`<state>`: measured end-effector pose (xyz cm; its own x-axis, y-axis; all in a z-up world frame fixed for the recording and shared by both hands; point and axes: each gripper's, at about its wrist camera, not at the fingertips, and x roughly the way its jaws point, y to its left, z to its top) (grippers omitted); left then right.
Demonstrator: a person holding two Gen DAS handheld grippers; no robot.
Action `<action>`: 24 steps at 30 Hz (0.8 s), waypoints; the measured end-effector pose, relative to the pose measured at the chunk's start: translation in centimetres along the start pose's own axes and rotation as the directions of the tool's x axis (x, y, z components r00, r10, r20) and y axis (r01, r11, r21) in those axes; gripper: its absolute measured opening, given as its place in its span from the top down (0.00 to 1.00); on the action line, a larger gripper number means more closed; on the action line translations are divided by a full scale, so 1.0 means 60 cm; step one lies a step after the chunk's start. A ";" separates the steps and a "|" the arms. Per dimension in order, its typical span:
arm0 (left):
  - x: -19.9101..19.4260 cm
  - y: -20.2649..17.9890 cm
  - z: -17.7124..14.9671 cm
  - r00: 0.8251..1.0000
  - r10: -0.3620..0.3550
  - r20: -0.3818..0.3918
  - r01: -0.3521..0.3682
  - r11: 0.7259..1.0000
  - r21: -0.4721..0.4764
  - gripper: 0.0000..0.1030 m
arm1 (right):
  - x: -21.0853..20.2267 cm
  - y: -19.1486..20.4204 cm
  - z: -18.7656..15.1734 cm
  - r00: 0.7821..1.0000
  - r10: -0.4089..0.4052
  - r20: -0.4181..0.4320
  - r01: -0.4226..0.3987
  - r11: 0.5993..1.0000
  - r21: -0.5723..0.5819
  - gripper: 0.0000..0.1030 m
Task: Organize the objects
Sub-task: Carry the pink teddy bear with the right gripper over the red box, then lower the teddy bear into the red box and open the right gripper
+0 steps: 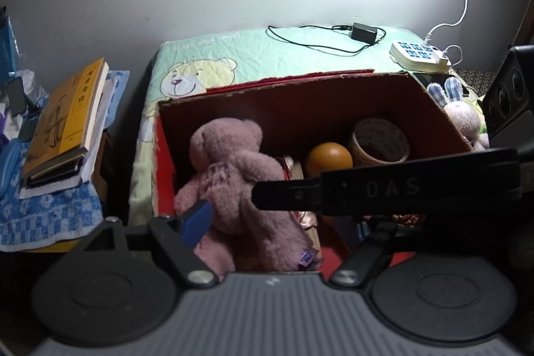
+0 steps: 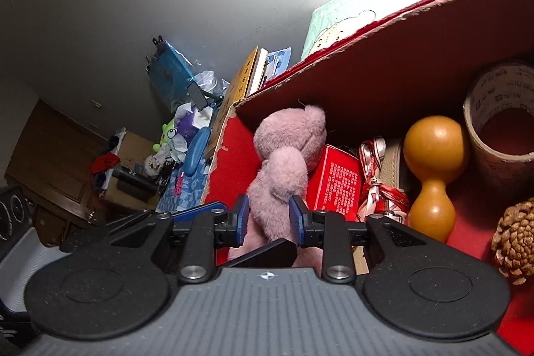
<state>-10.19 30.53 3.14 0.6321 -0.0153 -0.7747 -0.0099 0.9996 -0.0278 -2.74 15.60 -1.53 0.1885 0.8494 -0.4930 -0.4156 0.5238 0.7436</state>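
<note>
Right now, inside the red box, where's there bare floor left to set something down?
Bare red floor shows between the box's left wall and the pink teddy bear, which the right gripper clamps. A smaller patch lies between the gourd and the pinecone. The middle is crowded.

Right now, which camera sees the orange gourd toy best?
The right wrist view. There the orange gourd shows whole, both bulbs and its narrow waist, lying in the red box beside the tape roll. In the left wrist view only its round top shows; the right gripper's dark finger crosses in front of the rest.
</note>
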 end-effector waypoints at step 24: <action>-0.005 -0.069 0.015 0.989 0.133 -0.073 -0.130 0.991 0.033 0.18 | -0.154 0.031 -0.028 0.923 -0.310 0.229 0.347 0.928 -0.139 0.62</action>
<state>-9.65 26.44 4.07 0.5671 0.1155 -0.8155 -0.0670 0.9933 0.0941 -6.77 8.61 3.65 0.5066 0.6358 -0.5823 -0.4439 0.7713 0.4560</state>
